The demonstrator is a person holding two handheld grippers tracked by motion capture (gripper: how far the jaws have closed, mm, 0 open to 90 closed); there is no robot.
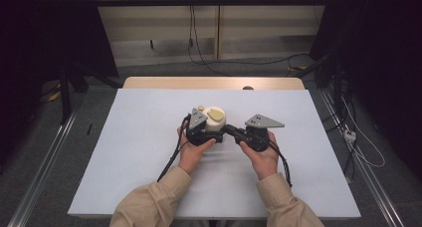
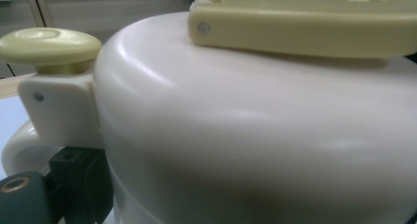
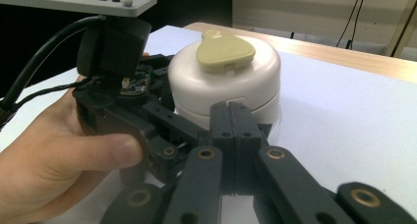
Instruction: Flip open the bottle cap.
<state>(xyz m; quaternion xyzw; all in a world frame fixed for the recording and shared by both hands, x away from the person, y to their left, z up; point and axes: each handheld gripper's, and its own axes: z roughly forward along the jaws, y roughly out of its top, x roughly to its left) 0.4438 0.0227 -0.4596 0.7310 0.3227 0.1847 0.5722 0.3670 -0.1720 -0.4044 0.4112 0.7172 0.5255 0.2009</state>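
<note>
Sitting mid-table (image 1: 149, 137) with room all round, the cooker (image 1: 215, 118) meets the right claw (image 3: 235, 117), pressed together.

Round container (image 1: 215, 121): cream-white body. Lid handle (image 3: 225, 50) pale olive-yellow; side knob (image 2: 49, 44) same yellow, at 9 o'clock in left gripper view. Both grippers black, grey top plates. Table cover (image 1: 139, 152) plain white; sleeves (image 1: 149, 202) tan.

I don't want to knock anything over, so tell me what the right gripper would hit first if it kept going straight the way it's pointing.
The right gripper, jaws shut together, points at the lower side wall of the cream round container right ahead. It would likely meet that wall first, below the yellow-green tab on top. The tips look almost touching it, though depth is unclear.
</note>
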